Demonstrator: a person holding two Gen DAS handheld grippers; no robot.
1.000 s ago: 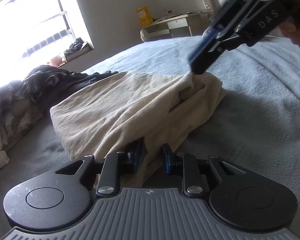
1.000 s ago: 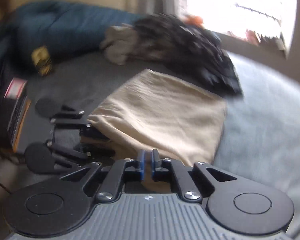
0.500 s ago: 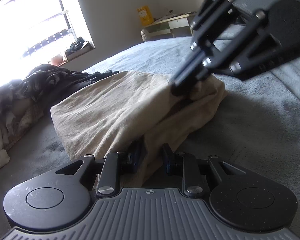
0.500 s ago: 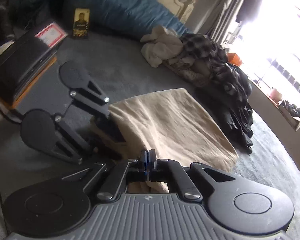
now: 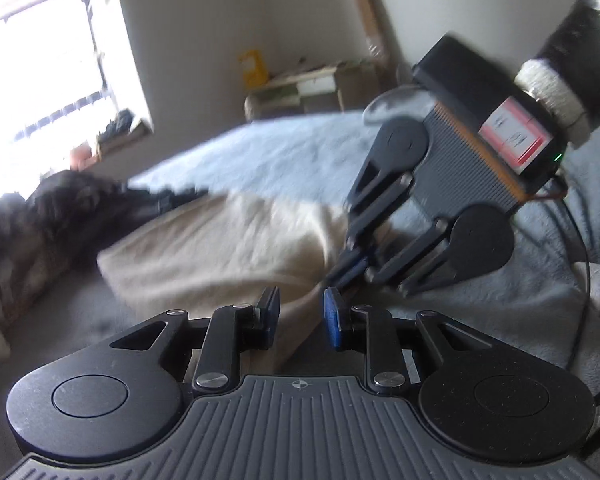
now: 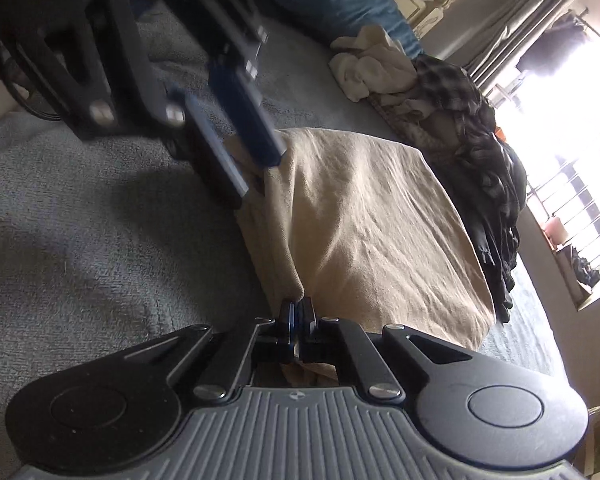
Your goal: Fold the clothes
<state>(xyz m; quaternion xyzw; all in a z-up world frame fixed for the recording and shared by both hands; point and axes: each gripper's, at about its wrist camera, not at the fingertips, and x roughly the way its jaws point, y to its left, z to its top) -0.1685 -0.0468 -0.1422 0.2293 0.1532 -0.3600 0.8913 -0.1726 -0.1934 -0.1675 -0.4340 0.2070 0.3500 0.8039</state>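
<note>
Two clothes heaps: dark pile (image 6: 488, 184) touching beige garment (image 6: 372, 232), cream bundle (image 6: 372, 64) behind.

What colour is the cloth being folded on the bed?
The cloth is plain beige, a sandy tan. The right wrist view shows it best.

We saw the dark clothes pile (image 5: 60, 208) smeared by blur and cut by the frame's left edge; the tan garment's (image 6: 364, 240) near corner lay hidden behind the right gripper (image 6: 297, 312).
</note>
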